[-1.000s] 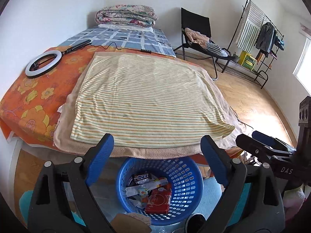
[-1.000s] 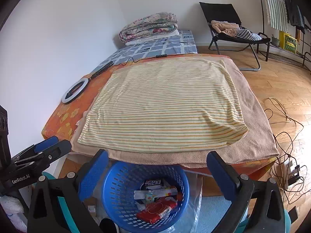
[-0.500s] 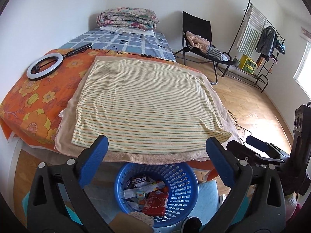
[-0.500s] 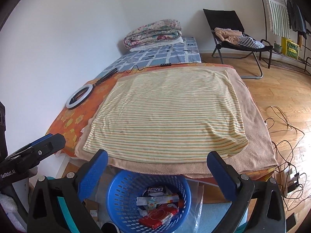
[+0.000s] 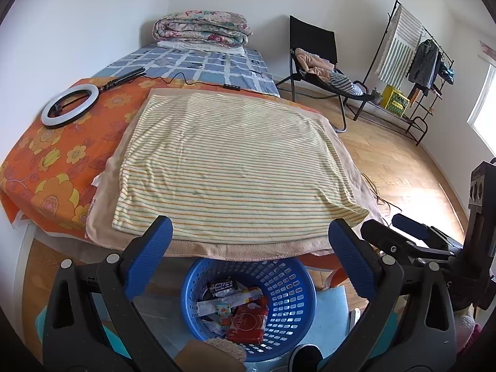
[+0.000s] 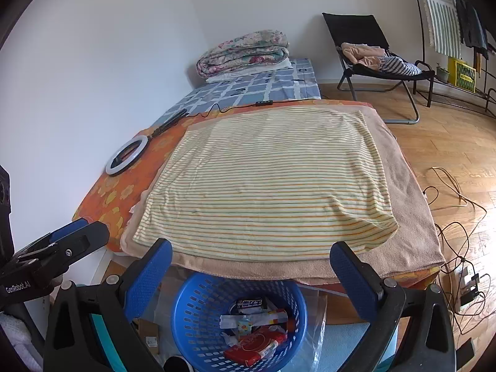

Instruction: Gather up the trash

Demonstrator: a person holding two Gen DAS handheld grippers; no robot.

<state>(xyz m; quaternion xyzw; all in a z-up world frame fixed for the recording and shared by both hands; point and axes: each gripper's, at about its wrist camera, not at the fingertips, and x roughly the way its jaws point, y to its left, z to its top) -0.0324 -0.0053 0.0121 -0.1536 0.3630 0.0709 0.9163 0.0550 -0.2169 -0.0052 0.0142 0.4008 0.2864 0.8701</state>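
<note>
A blue plastic basket (image 5: 291,291) stands on the floor below the table's near edge and also shows in the right wrist view (image 6: 198,307). It holds several wrappers and a red packet (image 5: 248,322), which shows in the right wrist view too (image 6: 257,344). My left gripper (image 5: 249,235) is open and empty, above and in front of the basket. My right gripper (image 6: 251,260) is open and empty, also above the basket. Each gripper shows in the other's view: the right at the right edge (image 5: 412,235), the left at the left edge (image 6: 62,245).
A table bears a striped yellow towel (image 5: 229,164) over a beige towel and an orange flowered cloth (image 5: 52,155). A ring light (image 5: 69,105) lies at its left. A bed with folded quilts, a black chair (image 5: 313,59), a clothes rack and floor cables (image 6: 452,214) stand beyond.
Both grippers have risen and drawn back a little from the basket; the table and basket sit lower in both views. Both jaws stay open and empty.
</note>
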